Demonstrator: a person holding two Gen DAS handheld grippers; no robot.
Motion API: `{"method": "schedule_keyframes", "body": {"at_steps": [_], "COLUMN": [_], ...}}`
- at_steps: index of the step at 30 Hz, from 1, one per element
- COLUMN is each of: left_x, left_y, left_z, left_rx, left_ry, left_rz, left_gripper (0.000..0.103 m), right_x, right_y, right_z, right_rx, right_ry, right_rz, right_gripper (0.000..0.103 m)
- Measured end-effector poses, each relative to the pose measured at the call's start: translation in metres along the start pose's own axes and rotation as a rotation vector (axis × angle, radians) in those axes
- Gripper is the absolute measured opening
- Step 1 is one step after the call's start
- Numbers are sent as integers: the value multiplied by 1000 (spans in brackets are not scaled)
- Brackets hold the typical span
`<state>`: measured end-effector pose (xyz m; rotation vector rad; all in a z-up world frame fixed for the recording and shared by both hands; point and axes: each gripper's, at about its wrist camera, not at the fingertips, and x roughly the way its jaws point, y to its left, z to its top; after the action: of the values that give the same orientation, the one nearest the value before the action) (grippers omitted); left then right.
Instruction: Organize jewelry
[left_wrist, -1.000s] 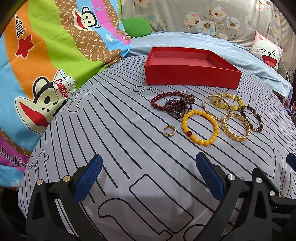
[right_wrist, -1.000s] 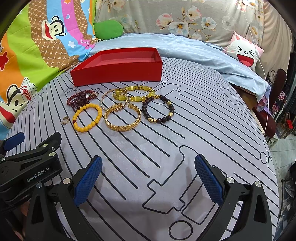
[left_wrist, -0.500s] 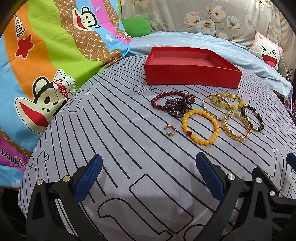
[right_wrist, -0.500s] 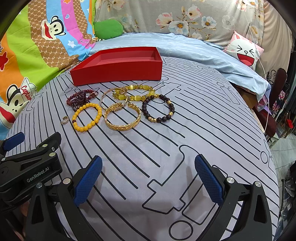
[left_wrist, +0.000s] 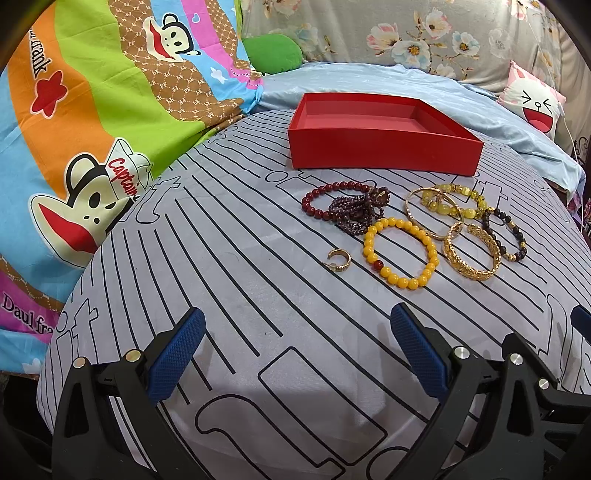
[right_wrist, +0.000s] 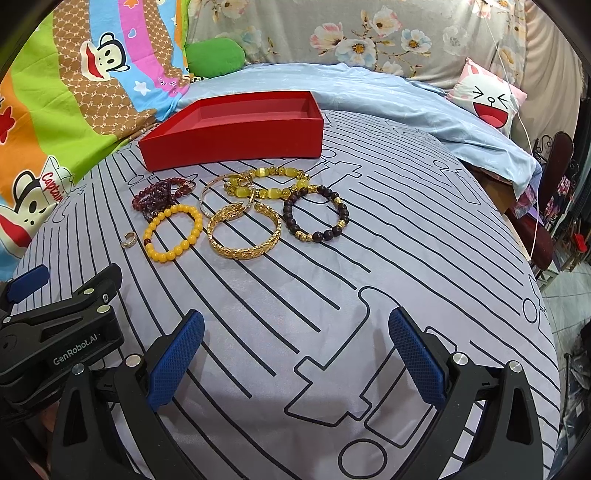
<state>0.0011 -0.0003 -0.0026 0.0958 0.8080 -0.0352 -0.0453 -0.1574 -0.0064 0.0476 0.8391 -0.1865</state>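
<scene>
**Jewelry loose on the striped cloth, red box empty**

Bracelets lie in a cluster on the grey striped cloth (left_wrist: 229, 229), just in front of the red box (left_wrist: 384, 151), which shows nothing inside; both grippers hang back near the cloth's close edge, the left gripper (left_wrist: 295, 354) and the right gripper (right_wrist: 295, 354) each with fingers spread wide and nothing between them.

Handling looks varied; the yellow bead bracelet (left_wrist: 400, 253) and the dark bead bracelet (right_wrist: 316, 214) are probably elastic-strung, light and floppy, best pinched across one run of beads so the loop hangs; round beads may roll out of a shallow grip. The gold bangle (right_wrist: 243, 236) is likely rigid and slick; take it across its band, away from the open gap. The maroon strands (left_wrist: 356, 212) overlap a red bead bracelet (left_wrist: 325, 201) and may drag it along; the small gold ring (left_wrist: 338, 260), lying apart, sits low and needs a precise nip.
</scene>
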Motion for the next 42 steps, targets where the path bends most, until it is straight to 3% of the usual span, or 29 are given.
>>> {"method": "schedule_keyframes", "body": {"at_steps": [32,42], "left_x": [0,-3], "left_y": [0,11], "left_z": [0,1], "left_rx": [1,-22], "left_ry": [1,11], "left_rz": [1,-33], "left_gripper": [96,96], "right_x": [0,-1], "right_y": [-1,-4], "right_z": [1,1], "right_rx": [1,7], "right_ry": [2,1], "right_rz": [2,14], "right_gripper": [97,97]}}
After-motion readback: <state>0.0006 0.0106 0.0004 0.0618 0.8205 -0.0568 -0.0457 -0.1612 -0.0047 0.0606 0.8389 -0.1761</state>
